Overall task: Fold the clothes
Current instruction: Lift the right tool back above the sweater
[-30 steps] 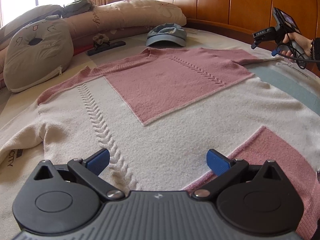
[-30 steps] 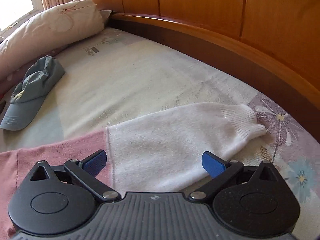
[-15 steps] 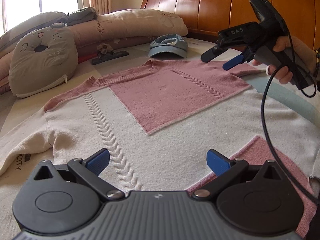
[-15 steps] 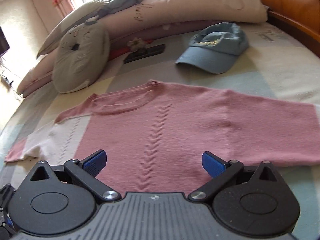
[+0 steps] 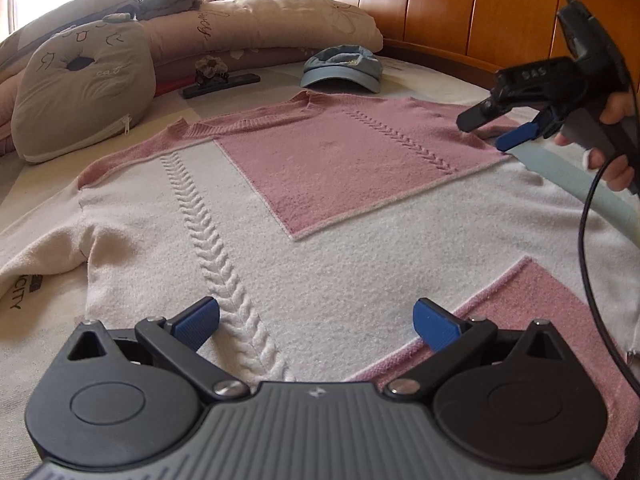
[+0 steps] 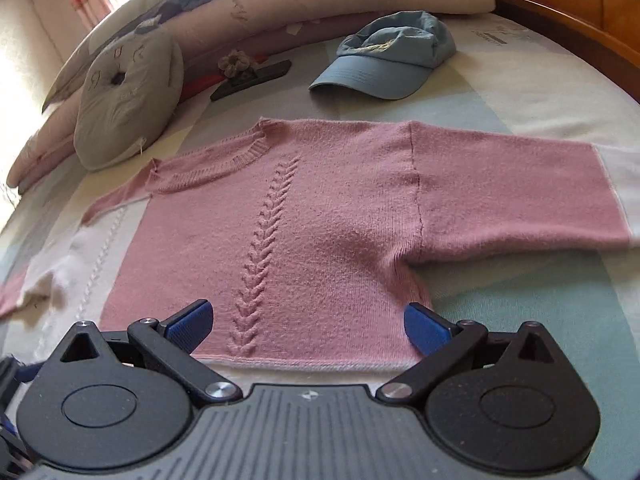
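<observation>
Two grippers hang over the bed point(image 6: 520, 92), both spread wide and gripping nothing. We hold our left gripper point(image 5: 316, 320) above the white lower body of the pink-and-white sweater point(image 5: 320, 216), which lies flat on the bed. Our right gripper point(image 6: 308, 322) hovers over its pink chest panel by the armpit. Beyond the collar sits a blue cap point(image 6: 384, 60).

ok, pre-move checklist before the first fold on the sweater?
1. Left hand-held gripper open, empty: ok.
2. Right hand-held gripper open, empty: ok.
3. Sweater lying flat, front up: ok.
4. Pink sleeve spread out sideways, unfolded: ok.
5. White sleeve bunched at the armpit: not ok.
6. Cap off the sweater: ok.
</observation>
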The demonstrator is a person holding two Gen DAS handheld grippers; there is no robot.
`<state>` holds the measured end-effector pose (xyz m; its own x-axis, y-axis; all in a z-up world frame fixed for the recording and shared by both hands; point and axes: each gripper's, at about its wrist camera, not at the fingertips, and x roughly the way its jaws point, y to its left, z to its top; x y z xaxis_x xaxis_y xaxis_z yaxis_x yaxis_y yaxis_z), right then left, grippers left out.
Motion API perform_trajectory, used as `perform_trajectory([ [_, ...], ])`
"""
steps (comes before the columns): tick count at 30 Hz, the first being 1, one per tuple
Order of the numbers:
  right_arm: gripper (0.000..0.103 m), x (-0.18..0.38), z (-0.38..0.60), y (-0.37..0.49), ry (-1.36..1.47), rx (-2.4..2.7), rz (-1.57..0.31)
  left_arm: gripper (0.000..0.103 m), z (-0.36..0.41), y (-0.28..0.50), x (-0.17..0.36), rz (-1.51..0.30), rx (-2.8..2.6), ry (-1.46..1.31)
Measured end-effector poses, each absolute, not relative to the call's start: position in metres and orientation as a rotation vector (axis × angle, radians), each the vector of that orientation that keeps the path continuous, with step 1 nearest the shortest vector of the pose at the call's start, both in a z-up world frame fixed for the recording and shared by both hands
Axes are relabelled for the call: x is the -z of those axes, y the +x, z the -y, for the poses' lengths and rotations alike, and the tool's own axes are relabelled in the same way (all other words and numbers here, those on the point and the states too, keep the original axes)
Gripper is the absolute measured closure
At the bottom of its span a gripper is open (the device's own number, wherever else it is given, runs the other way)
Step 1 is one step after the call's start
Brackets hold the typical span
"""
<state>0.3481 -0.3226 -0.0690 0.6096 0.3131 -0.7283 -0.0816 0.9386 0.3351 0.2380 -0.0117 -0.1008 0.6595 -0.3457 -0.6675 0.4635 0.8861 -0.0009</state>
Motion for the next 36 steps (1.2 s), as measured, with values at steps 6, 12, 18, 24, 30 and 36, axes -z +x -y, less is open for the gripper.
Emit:
perform_trajectory([
  [6, 0.000, 0.085, 0.314, 0.314, 0.250, -0.275, -0.914, 0.001, 0.013, 0.237, 0.104, -0.718, 0.461, 0.180],
  [12, 0.000, 0.084, 0.333, 0.276, 0.298, -0.255, -0.900, 0.001, 0.012, 0.238, 0.105, -0.718, 0.464, 0.177],
  [18, 0.000, 0.065, 0.326, 0.252, 0.380, -0.317, -0.878, 0.001, 0.013, 0.237, 0.105, -0.717, 0.460, 0.184],
  [24, 0.000, 0.090, 0.325, 0.222, 0.386, -0.262, -0.926, 0.001, 0.013, 0.236, 0.104, -0.719, 0.459, 0.185],
  [30, 0.000, 0.080, 0.331, 0.204, 0.426, -0.224, -0.922, 0.001, 0.011, 0.235, 0.103, -0.719, 0.459, 0.184],
  [36, 0.000, 0.084, 0.330, 0.251, 0.433, -0.237, -0.868, 0.001, 0.012, 0.236, 0.104, -0.719, 0.459, 0.185],
])
